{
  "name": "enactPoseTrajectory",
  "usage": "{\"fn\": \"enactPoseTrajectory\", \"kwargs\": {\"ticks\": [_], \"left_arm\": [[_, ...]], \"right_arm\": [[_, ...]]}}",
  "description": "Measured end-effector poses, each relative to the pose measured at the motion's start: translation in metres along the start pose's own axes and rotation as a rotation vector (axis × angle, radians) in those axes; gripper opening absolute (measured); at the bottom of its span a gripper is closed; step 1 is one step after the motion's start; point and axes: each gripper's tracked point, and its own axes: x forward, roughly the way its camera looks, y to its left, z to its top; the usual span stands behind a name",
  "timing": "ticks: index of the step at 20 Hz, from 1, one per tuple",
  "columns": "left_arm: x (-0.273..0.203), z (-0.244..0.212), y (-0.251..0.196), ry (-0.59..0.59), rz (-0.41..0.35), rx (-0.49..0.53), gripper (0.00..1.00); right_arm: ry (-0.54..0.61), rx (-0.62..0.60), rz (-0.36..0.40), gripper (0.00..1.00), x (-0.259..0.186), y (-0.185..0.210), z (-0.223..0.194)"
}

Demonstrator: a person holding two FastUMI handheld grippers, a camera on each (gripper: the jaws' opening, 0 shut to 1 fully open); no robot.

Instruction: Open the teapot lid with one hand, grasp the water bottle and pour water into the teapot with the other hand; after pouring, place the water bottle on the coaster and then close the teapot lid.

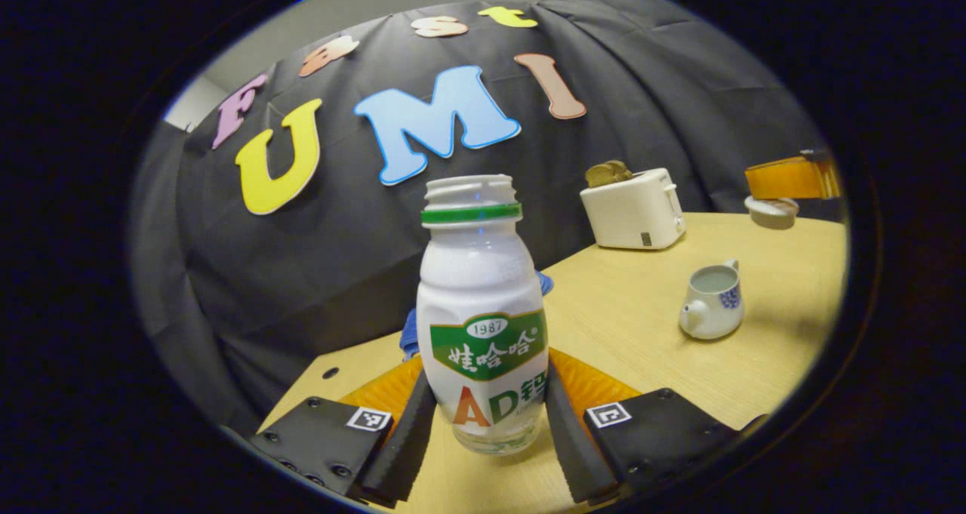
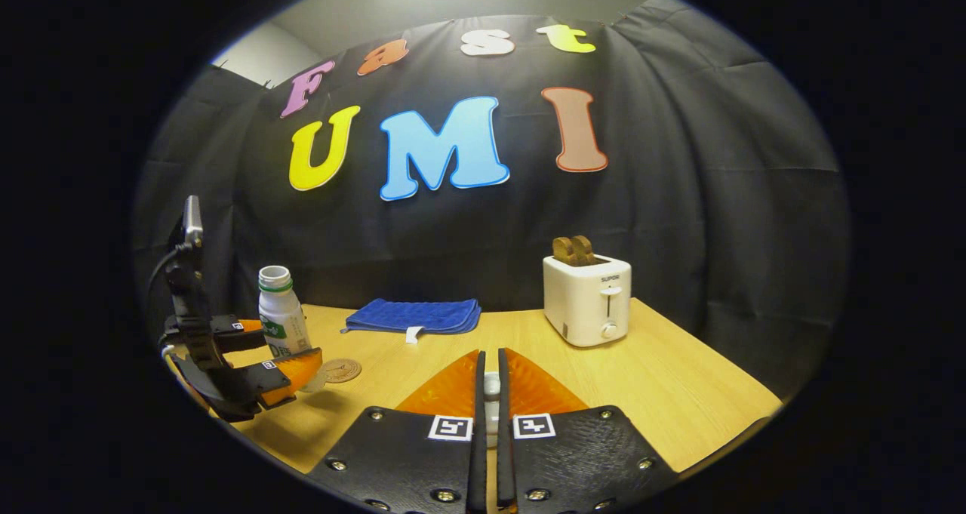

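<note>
An uncapped white water bottle (image 1: 483,310) with a green label stands upright between the fingers of my left gripper (image 1: 490,397), which press on both its sides. The right gripper view has the same bottle (image 2: 279,306) in that gripper (image 2: 279,346) at the table's left, with a round coaster (image 2: 341,369) just beside it. The white teapot (image 1: 712,303) sits open on the table to the right, liquid visible inside. My right gripper (image 2: 490,363) is shut on the small white teapot lid (image 2: 491,392). In the left gripper view it (image 1: 792,178) holds the lid (image 1: 771,212) above and beyond the teapot.
A white toaster (image 2: 589,299) with bread in its slots stands at the back right of the wooden table (image 2: 679,393). A folded blue cloth (image 2: 413,315) lies by the back wall, behind the bottle. The table's edge runs close on the left and the right.
</note>
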Motion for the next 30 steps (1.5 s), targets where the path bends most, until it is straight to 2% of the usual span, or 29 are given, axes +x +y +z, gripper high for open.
{"fn": "enactPoseTrajectory", "kwargs": {"ticks": [6, 7, 8, 11, 13, 14, 16, 17, 19, 20, 21, 22, 23, 28, 30], "left_arm": [[-0.008, -0.009, 0.024, -0.006, 0.000, -0.088, 0.84], [-0.010, -0.008, 0.027, -0.011, -0.002, -0.098, 0.79], [-0.010, -0.007, 0.029, -0.017, -0.005, -0.108, 0.84], [-0.011, -0.004, 0.031, -0.029, -0.009, -0.128, 0.84], [-0.014, -0.003, 0.030, -0.034, -0.019, -0.148, 0.84], [-0.014, -0.002, 0.030, -0.037, -0.024, -0.159, 0.79], [-0.014, -0.001, 0.031, -0.041, -0.025, -0.173, 0.79], [-0.014, 0.000, 0.034, -0.042, -0.023, -0.176, 0.84], [-0.012, 0.000, 0.038, -0.042, -0.017, -0.182, 0.84], [-0.012, -0.001, 0.040, -0.042, -0.014, -0.186, 0.79], [-0.013, -0.001, 0.042, -0.041, -0.011, -0.191, 0.84], [-0.012, -0.001, 0.044, -0.042, -0.010, -0.197, 0.79], [-0.013, -0.001, 0.045, -0.044, -0.012, -0.206, 0.84], [-0.004, -0.002, 0.061, -0.033, 0.007, -0.258, 0.84], [0.002, -0.003, 0.069, -0.026, 0.010, -0.275, 0.84]], "right_arm": [[0.052, -0.035, -0.006, 0.05, 0.042, 0.009, -0.025], [0.059, -0.032, -0.006, 0.06, 0.047, 0.010, -0.029], [0.067, -0.031, -0.011, 0.06, 0.052, 0.009, -0.033], [0.093, -0.036, -0.019, 0.06, 0.061, 0.008, -0.045], [0.102, -0.036, -0.025, 0.05, 0.065, 0.006, -0.050], [0.106, -0.036, -0.030, 0.05, 0.065, 0.004, -0.052], [0.099, -0.028, -0.028, 0.05, 0.065, 0.005, -0.052], [0.096, -0.027, -0.029, 0.05, 0.065, 0.004, -0.053], [0.094, -0.021, -0.033, 0.05, 0.066, 0.002, -0.054], [0.109, -0.020, -0.037, 0.06, 0.068, 0.002, -0.058], [0.126, -0.016, -0.031, 0.05, 0.069, 0.002, -0.067], [0.102, -0.017, -0.030, 0.05, 0.066, 0.002, -0.062], [0.111, -0.021, -0.030, 0.06, 0.069, 0.002, -0.066], [0.056, -0.056, -0.029, 0.06, 0.068, 0.002, -0.063], [0.057, -0.063, -0.030, 0.12, 0.068, 0.001, -0.065]]}}
